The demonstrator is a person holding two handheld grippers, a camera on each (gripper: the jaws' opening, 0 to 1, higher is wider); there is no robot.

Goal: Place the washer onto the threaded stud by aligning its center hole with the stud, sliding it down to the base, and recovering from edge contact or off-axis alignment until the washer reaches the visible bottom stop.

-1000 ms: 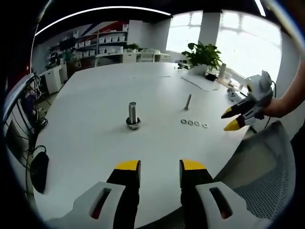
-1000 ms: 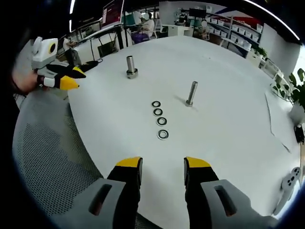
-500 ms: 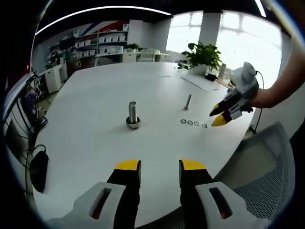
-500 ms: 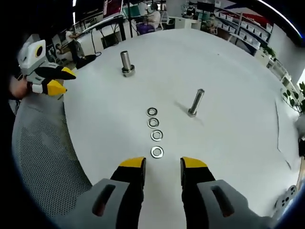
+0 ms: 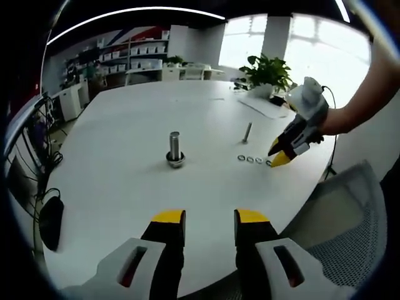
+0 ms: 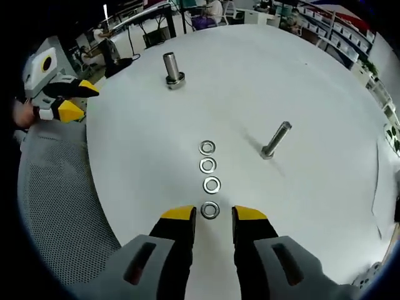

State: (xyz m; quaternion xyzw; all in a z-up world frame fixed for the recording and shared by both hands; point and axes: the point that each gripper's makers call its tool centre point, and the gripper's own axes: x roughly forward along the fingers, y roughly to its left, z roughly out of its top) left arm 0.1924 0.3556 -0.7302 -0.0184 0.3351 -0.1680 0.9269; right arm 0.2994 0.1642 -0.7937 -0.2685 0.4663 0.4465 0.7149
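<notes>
- The task is at its start: no washer is lifted yet, and the four small flat silver metal washers [image 6: 209,176] lie in a straight row on the round white desk [image 6: 312,87].
- The nearest washer [image 6: 210,210] of that row sits between the yellow tips of the right tool [image 6: 210,215], whose jaws stand apart around it and grip nothing. Whether the tips touch the desk cannot be told.
- The slim upright silver threaded stud [image 6: 275,140] stands just right of the row, bare along its visible length, with no washer on it.
- A thicker upright grey metal stud with a broad collar at its base [image 6: 171,69] stands well apart at the far left of the desk. I cannot tell whether that collar is a washer already seated.
- The left tool [image 5: 203,219] hovers over the near edge of the desk, jaws parted and empty, well away from the washers; in the right gripper view it shows at the far left [image 6: 65,102].
- Left to do, by my judgement: close on the nearest washer, carry it over the slim stud, line up the hole and slide it down to the base.
- Against the picture a second ago, the right tool has come forward and down from the desk's edge to the row; the washers and studs look unmoved, and the left tool has barely shifted.
</notes>
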